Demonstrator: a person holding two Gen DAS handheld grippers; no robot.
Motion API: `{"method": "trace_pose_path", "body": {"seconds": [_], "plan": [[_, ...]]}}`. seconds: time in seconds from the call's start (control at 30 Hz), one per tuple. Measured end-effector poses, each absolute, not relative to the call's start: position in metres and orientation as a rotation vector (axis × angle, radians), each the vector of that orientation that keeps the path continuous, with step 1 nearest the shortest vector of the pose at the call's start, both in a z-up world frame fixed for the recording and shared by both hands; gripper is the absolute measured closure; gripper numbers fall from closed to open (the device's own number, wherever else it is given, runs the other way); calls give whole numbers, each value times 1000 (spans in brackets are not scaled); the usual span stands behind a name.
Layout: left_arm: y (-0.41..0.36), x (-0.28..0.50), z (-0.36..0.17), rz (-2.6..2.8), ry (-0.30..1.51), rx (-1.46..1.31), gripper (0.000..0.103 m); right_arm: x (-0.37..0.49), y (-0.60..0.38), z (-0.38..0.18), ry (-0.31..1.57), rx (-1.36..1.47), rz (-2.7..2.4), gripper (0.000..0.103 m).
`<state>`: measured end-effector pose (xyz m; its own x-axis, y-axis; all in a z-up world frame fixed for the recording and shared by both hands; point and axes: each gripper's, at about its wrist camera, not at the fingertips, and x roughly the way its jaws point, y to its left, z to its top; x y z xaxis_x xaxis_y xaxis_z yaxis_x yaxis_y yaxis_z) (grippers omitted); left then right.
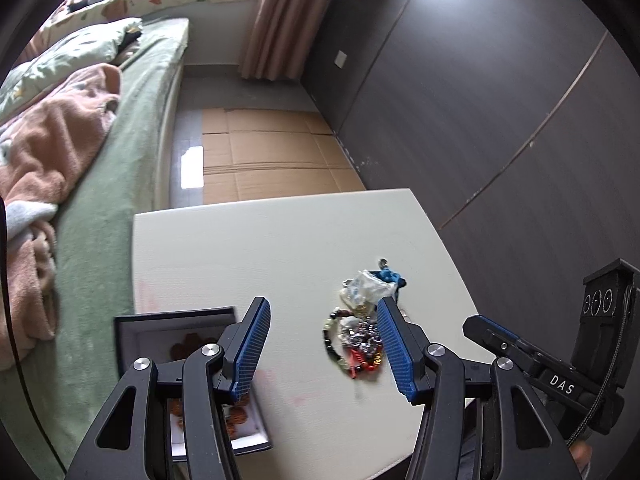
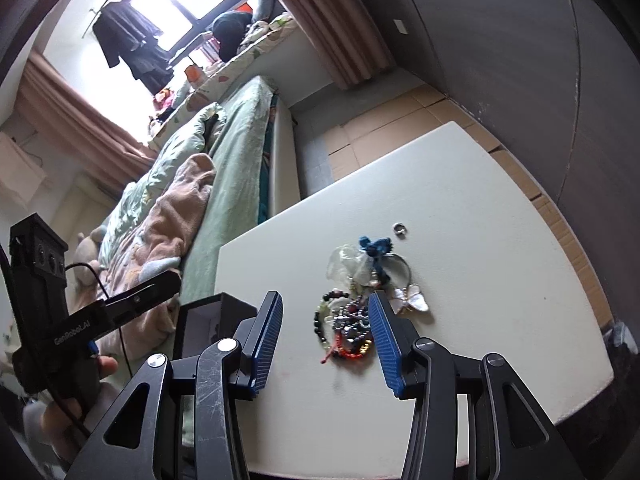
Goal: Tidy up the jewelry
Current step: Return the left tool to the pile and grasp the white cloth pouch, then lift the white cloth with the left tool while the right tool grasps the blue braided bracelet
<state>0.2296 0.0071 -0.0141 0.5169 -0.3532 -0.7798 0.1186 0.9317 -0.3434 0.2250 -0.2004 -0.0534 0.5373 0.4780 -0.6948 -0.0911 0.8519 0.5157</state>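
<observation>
Left hand-held gripper (image 1: 324,346) partly hides jewelry box (image 1: 132,330).

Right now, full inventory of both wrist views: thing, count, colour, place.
table: 1, white, beside the bed
jewelry pile: 1 tangle of beaded bracelets, mixed black, red, green, silver, mid-table
butterfly piece: 1, white, at the pile's right edge
ring: 1, silver, apart from the pile, farther back
blue bow: 1, at the pile's far end
clear bag: 1, translucent, on the pile
jewelry box: 1, black, open, at the table's left edge, brown pieces inside
bed: 1, green sheet, pink blanket, left of the table
cardboard: flattened, brown, on the floor
curtain: pinkish brown
left gripper: blue pads, open, empty
right gripper: blue pads, open, empty
</observation>
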Motion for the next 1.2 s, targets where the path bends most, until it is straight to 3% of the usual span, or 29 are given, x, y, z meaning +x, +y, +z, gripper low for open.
{"method": "trace_pose_path", "body": {"seconds": [0.23, 0.27, 0.33, 0.4, 1.0, 1.03, 1.1, 1.13, 1.17, 1.2], "plan": [[-33, 248, -32, -309, 1040, -230, 46, 225, -242, -64, 969, 514, 288, 57], [-38, 251, -35, -311, 1048, -228, 46, 226, -247, -67, 975, 528, 288, 54], [-46, 257, -41, -313, 1066, -223, 46, 229, -255, -74, 993, 557, 286, 30], [-55, 262, -48, -312, 1080, -218, 46, 232, -262, -80, 993, 598, 280, 24], [-91, 292, -95, -314, 1137, -162, 46, 258, -279, -121, 1073, 719, 271, 24], [-91, 291, -96, -323, 1127, -164, 49, 259, -278, -122, 1074, 720, 272, 24], [-92, 290, -97, -341, 1115, -163, 70, 260, -275, -123, 1076, 720, 274, 24], [-92, 290, -98, -344, 1120, -163, 91, 260, -273, -123, 1076, 718, 275, 24], [-91, 290, -99, -347, 1123, -168, 99, 261, -271, -124, 1077, 716, 276, 24], [-89, 289, -98, -355, 1115, -181, 99, 262, -269, -124, 1078, 712, 275, 24]]}}
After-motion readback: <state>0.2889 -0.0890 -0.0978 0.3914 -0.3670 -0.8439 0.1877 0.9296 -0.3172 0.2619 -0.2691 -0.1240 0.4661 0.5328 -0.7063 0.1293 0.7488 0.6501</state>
